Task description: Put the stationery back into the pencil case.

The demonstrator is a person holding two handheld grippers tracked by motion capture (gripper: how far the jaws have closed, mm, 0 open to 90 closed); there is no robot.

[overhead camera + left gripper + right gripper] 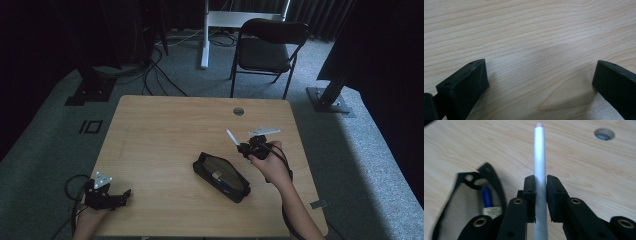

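A black mesh pencil case (222, 176) lies open in the middle of the wooden table (165, 125), with a blue pen (486, 196) and a label inside it. My right gripper (248, 146) hovers just right of the case and is shut on a white pen (540, 165), which sticks out beyond the jaws toward the far side of the table; the same white pen (232, 137) shows up and left of the hand. My left gripper (122, 196) rests at the table's near left corner, open, with bare wood between its jaws (541, 82).
A round cable hole (238, 111) sits near the table's far edge. Behind the table a black chair (267, 47) stands on the carpet, with cables and stand bases on the floor at left and right.
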